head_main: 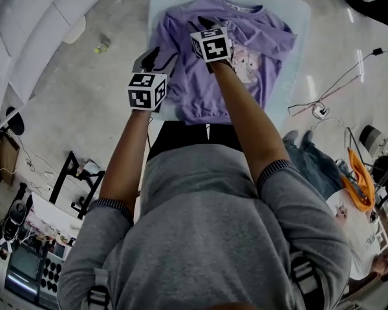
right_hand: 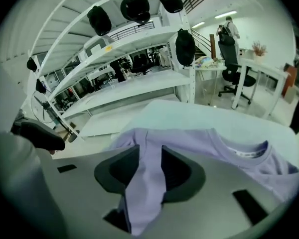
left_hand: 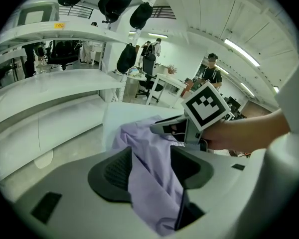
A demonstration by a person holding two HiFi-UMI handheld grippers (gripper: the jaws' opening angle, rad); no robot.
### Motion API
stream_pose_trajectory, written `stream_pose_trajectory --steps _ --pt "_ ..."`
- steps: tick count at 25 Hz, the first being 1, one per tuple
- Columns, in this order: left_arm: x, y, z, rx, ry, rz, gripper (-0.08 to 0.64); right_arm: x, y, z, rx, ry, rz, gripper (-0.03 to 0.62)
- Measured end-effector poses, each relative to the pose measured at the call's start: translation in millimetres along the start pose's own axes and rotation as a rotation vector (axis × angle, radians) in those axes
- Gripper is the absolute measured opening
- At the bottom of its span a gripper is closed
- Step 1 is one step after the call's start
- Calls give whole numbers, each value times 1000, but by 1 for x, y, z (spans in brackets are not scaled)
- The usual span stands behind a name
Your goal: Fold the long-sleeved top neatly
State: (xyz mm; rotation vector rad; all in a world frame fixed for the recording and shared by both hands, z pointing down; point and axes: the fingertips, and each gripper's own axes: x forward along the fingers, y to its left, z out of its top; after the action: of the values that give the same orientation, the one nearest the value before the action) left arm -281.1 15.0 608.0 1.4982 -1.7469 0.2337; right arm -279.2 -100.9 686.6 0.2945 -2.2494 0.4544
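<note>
A purple long-sleeved top (head_main: 249, 41) with a cartoon print lies on a pale blue table (head_main: 296, 15), neck at the far end. My left gripper (head_main: 159, 57) is at the top's left edge near the table's left side. Its jaws stand wide, and a loose fold of the purple cloth (left_hand: 150, 180) runs between them. My right gripper (head_main: 204, 23) is over the top's left shoulder area. A narrower strip of cloth (right_hand: 145, 183) lies in its slightly parted jaws. In the left gripper view the right gripper (left_hand: 162, 127) hangs just beyond the cloth.
White shelving (head_main: 32, 37) runs along the left. A black stand (head_main: 77, 176) and boxes of gear are on the floor at lower left. Cables and a socket (head_main: 320, 110) lie to the right of the table, with a person (head_main: 359, 228) on the floor there.
</note>
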Motion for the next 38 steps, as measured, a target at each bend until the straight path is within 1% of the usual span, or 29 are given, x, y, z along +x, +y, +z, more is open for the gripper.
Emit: stream_pose_trajectory --steps 5,14,19,23,27,31,38 --pt "-6 -2 -2 31 14 -12 268 -28 -8 5 -38 -15 -13 169" --pt "-8 -36 3 121 36 -73 268 -135 -52 11 -9 -101 -95 179" --pt "-12 -58 1 167 42 -92 268 -187 -62 -2 -11 -121 -110 189" --pt "-21 -67 -9 180 57 -94 268 -217 -61 -20 -16 -123 -121 190" --pt "-32 -72 -20 195 71 -93 268 -236 -55 -37 -6 -124 -121 190" --pt "-37 -71 -29 205 85 -81 268 -244 -48 -46 -3 -119 -116 190" --pt "-36 -56 -76 196 174 -44 268 -239 -33 -53 -11 -102 -98 190"
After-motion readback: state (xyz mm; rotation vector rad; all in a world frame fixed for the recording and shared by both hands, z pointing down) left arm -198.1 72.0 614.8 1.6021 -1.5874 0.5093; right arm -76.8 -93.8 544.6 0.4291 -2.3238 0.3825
